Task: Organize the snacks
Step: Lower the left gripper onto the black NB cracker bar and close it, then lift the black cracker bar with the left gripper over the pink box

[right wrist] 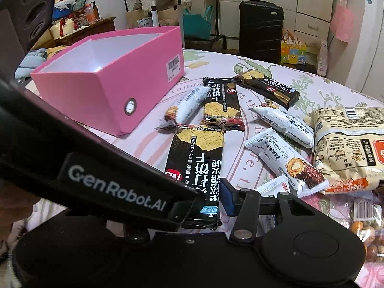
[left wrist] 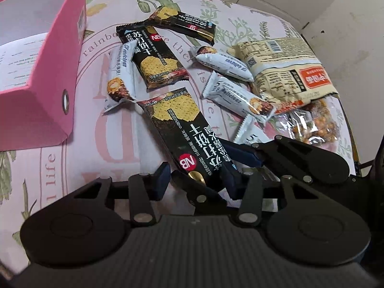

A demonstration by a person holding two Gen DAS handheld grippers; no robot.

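Note:
The black cracker packet (left wrist: 182, 124) (right wrist: 199, 153) lies lengthwise on the flowered cloth, its near end reaching in between both grippers. My left gripper (left wrist: 195, 176) straddles that end; its left pad (left wrist: 162, 180) stands a sliver off the wrapper, so it is open. My right gripper (right wrist: 199, 193) comes in from the right and is shut on the same end. Its blue finger (left wrist: 242, 154) (right wrist: 226, 199) presses the packet's right edge, while its other finger is hidden behind the left gripper's body (right wrist: 115, 187). The open pink box (left wrist: 48, 72) (right wrist: 108, 91) stands to the left.
Two more black cracker packets (left wrist: 156, 60) (left wrist: 184, 21) and several white wafer bars (left wrist: 237, 96) are scattered beyond. A beige bag (left wrist: 288, 72) and a clear bag of nuts (left wrist: 314, 124) lie right, near the table edge. A black suitcase (right wrist: 261, 28) stands behind.

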